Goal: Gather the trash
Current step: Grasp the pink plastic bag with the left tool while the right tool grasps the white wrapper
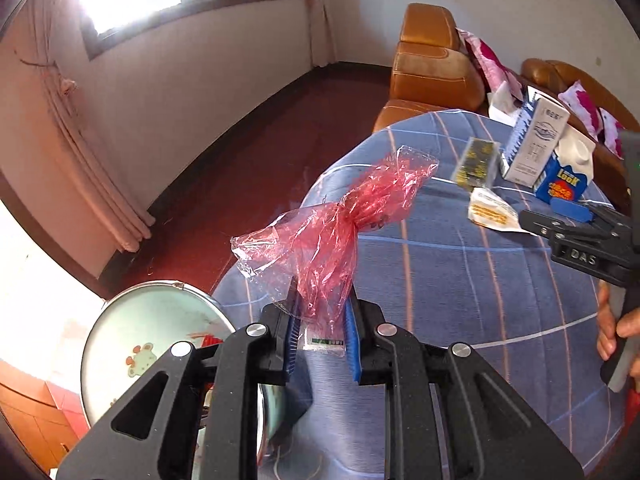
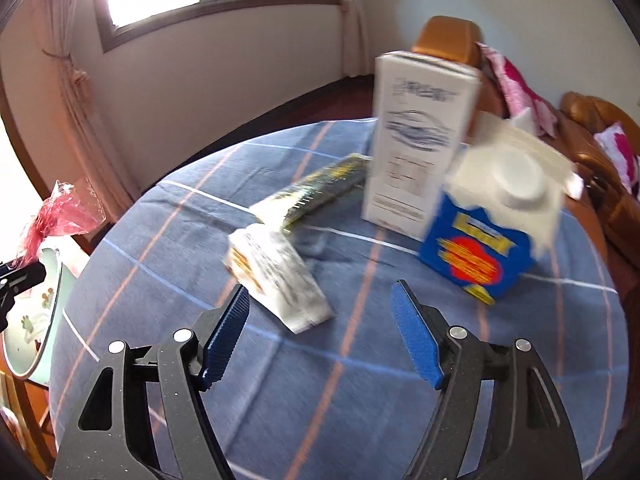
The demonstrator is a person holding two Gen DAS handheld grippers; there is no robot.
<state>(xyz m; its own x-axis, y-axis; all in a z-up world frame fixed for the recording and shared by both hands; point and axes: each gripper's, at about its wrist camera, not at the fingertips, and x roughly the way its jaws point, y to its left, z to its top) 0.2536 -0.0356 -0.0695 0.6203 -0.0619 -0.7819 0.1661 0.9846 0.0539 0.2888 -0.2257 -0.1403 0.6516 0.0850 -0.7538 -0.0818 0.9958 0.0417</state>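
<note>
The table (image 2: 360,360), round and under a blue checked cloth, is carrying most of the trash still to be gathered. At its far right the white box (image 2: 416,140) is standing upright, and judging by its crisp edges it is stiff, light card that will take a grip across its narrow sides. Just beside it, nearer and to the right, the blue carton (image 2: 476,256) is leaning with its top torn open; it is probably empty and will dent, so its lower body looks the safer hold. Left of the box the dark packet (image 2: 320,192) is lying flat, and nearer still the white wrapper (image 2: 280,280) is lying flat too; both seem thin, soft and slippery, best pinched at an edge. The right gripper (image 2: 320,340) is hovering over the near cloth with jaws well apart, holding and touching nothing. The left gripper (image 1: 320,336) is clamped tight on the red film (image 1: 332,232), a weightless crinkly sheet sticking up from the pads, off the table's left edge near the basin (image 1: 132,340).
</note>
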